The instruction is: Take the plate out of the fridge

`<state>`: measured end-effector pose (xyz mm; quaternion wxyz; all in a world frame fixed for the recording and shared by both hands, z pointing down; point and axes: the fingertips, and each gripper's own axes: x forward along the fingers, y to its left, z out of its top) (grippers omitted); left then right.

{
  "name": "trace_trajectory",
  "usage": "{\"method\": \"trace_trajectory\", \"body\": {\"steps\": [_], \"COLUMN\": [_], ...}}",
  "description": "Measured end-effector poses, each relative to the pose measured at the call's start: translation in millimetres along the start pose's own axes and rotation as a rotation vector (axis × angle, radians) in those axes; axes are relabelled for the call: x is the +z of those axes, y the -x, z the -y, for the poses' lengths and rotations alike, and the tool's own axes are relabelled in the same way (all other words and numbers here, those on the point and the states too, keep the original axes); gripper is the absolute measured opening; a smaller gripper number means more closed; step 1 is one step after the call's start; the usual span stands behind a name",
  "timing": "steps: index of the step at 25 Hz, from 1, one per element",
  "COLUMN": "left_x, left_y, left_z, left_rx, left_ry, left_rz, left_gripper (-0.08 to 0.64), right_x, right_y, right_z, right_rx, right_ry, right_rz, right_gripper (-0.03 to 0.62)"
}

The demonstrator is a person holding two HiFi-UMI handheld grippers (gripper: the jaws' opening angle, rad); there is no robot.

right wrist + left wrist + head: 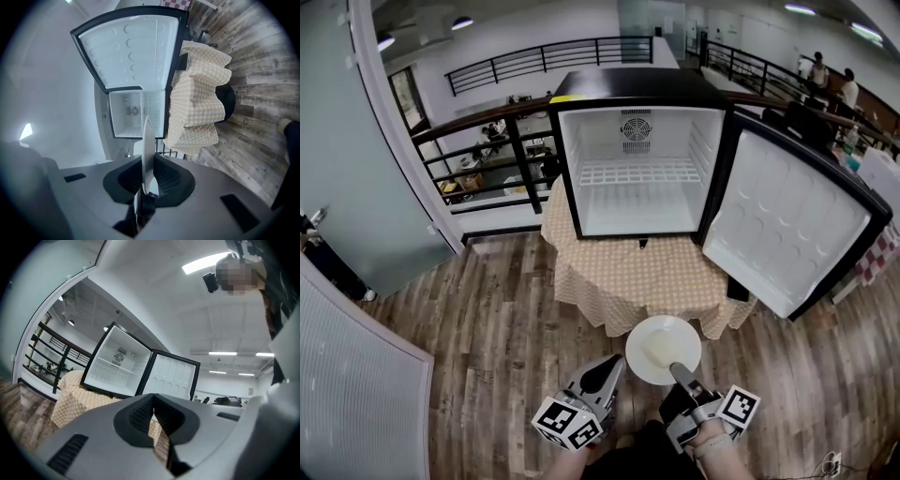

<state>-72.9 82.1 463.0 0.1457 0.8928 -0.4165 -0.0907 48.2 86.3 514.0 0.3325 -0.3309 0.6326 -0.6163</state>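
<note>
Plate [661,347] is out of the fridge [637,169]; it hangs low in the near-centre of the head view, over the wood floor [487,328], just near of the hanging edge of the checked cloth [628,272]; fridge interior looks bare, shelf w/ nothing on it, door [787,225] swung wide to the right.

R gripper [680,373] is clamped on the plate's near-right rim; the right gripper view shows the plate edge-on as a thin white blade between the two pads, both pressed on it; so the plate lies flat, one jaw over and one under.

L gripper [612,367] has its jaws together on nothing; its own view shows the pads meeting w/ only the fridge and cloth beyond; tip sits just beside the plate's near-left rim, can't tell if touching.

Key relation: the plate runs out from the R gripper toward far-left, i.e. all its weight hangs beyond a single rim grip; the table lies straight on the far side, fridge well beyond that.

Judgement: removal looks done; if a set-down follows, the move is forward onto the cloth, far rim leading; R gripper does it since it alone has the plate; L is the nearer spare for support on the left rim; risk is the plate drooping or slipping at that one-edge hold.
</note>
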Motion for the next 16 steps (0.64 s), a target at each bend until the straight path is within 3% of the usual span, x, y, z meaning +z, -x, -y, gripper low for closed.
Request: {"method": "trace_trajectory", "body": {"steps": [16], "left_x": [-2], "left_y": [-18], "left_z": [13], "left_rx": [-0.016], "left_ry": [0.001], "left_rz": [-0.019], "left_gripper": [0.009], "right_x": [9], "right_y": [11], "right_z": [-7], "right_rx": [0.032], "right_ry": [0.016], "right_rz": [-0.005], "right_gripper": [0.058]}}
